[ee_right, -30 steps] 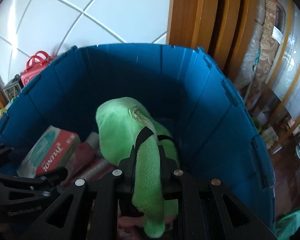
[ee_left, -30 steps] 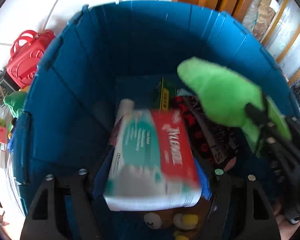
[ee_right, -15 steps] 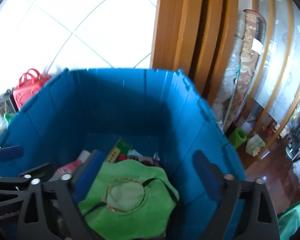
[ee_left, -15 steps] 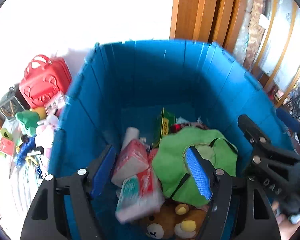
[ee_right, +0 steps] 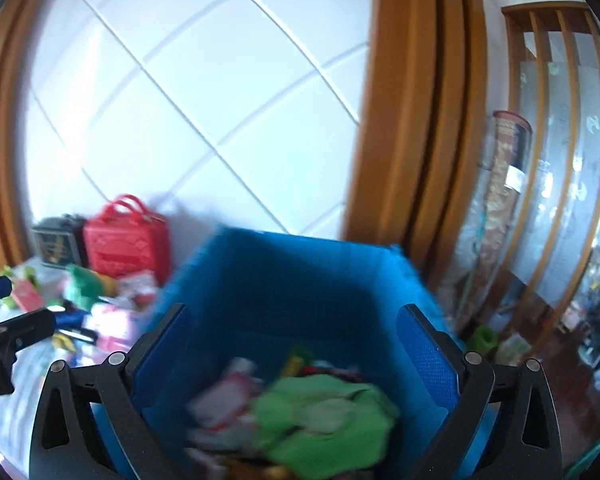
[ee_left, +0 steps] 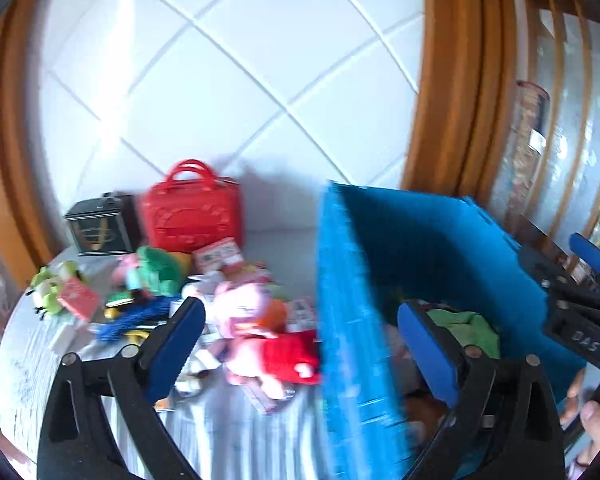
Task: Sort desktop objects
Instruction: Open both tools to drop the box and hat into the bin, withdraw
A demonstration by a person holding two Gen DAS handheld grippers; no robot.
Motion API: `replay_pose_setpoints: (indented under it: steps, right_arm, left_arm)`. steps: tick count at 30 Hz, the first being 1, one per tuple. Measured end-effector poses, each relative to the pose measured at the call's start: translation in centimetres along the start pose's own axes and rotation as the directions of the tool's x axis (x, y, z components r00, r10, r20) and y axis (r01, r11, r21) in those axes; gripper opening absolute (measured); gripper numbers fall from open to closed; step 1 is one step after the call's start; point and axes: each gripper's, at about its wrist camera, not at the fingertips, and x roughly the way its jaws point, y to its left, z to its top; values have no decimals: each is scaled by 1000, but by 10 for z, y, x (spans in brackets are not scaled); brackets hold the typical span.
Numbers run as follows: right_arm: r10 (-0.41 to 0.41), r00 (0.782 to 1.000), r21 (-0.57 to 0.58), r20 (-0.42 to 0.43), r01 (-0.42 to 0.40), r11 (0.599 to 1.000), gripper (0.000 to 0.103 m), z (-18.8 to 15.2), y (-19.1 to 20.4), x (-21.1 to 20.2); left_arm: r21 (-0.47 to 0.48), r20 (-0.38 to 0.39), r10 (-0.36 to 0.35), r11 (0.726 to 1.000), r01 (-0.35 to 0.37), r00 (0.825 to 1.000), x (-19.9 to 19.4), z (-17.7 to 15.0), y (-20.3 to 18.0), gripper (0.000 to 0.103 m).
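In the blue bin (ee_right: 300, 280) lies a crumpled green plush (ee_right: 324, 416); both grippers' jaws just opened, empty

Each camera sits on a hand-held gripper, looking forward and slightly downward between its two fingers. The left wrist view faces the cluttered table (ee_left: 236, 432) and the blue bin's (ee_left: 352, 320) left wall, close up. The right wrist view looks into that bin (ee_right: 284, 280) from nearby. Both share the bin, the red bag (ee_left: 194, 216) and the tiled wall (ee_right: 204, 92).
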Motion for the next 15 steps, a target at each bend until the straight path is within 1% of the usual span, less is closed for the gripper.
replay_pose_setpoints:
  steps: [4,6,8,10,13,15]
  right_arm:
    - [10,999,6,31,-11,1000,103,-6,72,-22]
    - [44,998,12,35,-44,999,103,-10,113,-30]
    - [65,997,20,37,-66,998,103,-15,145,-38]
    - [111,993,28,31,-112,993,103,-22,177,-43]
    - [142,990,39,-5,-142,989,103,-32,214,-42]
    - [164,986,43,-35,-162,986,103,-39,236,-36]
  left_arm:
    - [-34,-7,50,998,-50,999,-19,-20,90,100]
    - [-44,-13,95,994,-96,995,-28,-32,137,100]
    - [-57,-20,131,990,-132,991,-35,-45,177,100]
    - [-86,-31,177,980,-179,984,-41,-58,218,100]
    - [-78,-50,231,969,-234,972,-43,-74,259,100]
    - [-69,-68,259,962,-263,964,-39,-86,279,100]
